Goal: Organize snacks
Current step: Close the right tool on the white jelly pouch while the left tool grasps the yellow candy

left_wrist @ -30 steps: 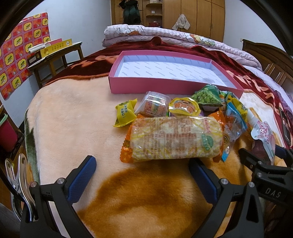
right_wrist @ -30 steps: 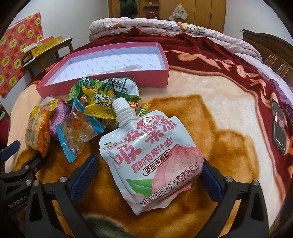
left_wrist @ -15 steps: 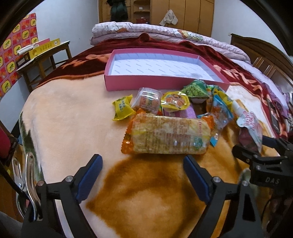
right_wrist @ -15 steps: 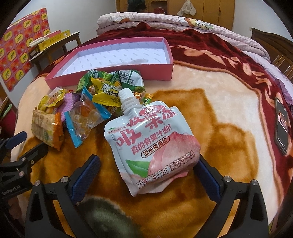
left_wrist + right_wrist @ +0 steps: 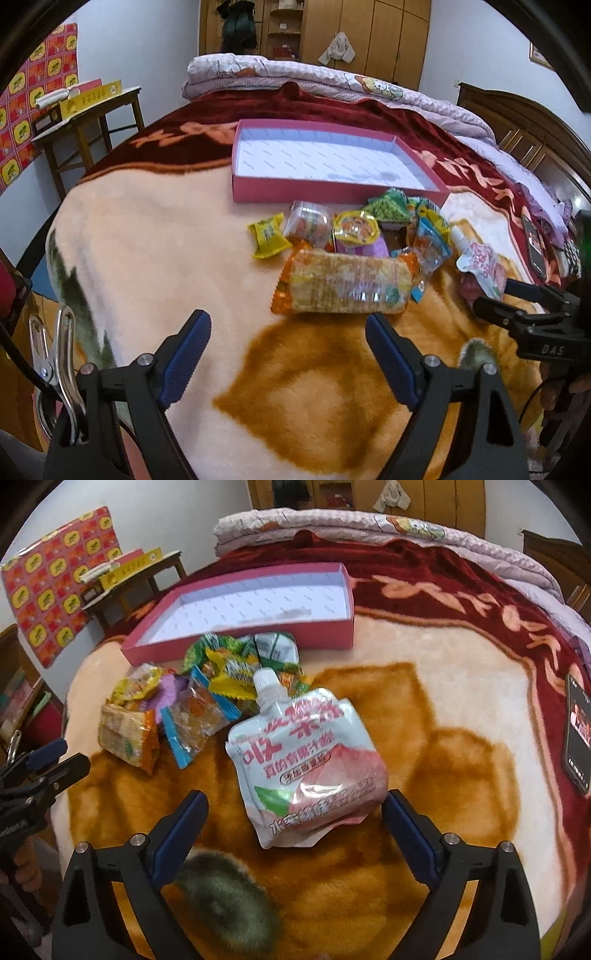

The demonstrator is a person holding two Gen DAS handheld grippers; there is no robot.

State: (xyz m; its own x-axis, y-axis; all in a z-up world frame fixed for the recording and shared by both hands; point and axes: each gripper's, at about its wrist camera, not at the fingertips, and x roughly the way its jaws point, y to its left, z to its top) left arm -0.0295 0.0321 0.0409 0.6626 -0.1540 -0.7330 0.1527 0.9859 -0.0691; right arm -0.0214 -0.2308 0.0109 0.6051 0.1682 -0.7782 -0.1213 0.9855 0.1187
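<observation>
The left gripper (image 5: 288, 332) is standing wide with its jaws closing, nothing between the blue pads (image 5: 186, 354); it is holding nothing. The right gripper (image 5: 295, 823) is likewise wide and closing, its pads flanking the lower end of the jelly pouch (image 5: 306, 764) without pressing on it, so no grip is yet made.

Taking the pink box (image 5: 332, 186) as landmark: the box is lying open and empty, and the snack pile is sitting against its near wall on the blanket (image 5: 147, 258). The cracker pack (image 5: 347, 282) is lying on the pile's near edge, just ahead of the left gripper, its long axis running crosswise to the fingers and parallel to the box's near wall. The jelly pouch is lying to the pile's right, farther from the box, directly ahead of the right gripper, its spout pointing toward the box and its long axis running roughly along the fingers.

Judgement: the left hand is nearer the cracker pack, the right nearer the pouch. The pack's length appears to exceed the left jaw gap, so an end-on or across-the-width grasp seems needed.

The pack is a clear wrapper with orange crimped ends; the pouch is pale, glossy, peach-printed, white-capped.
</observation>
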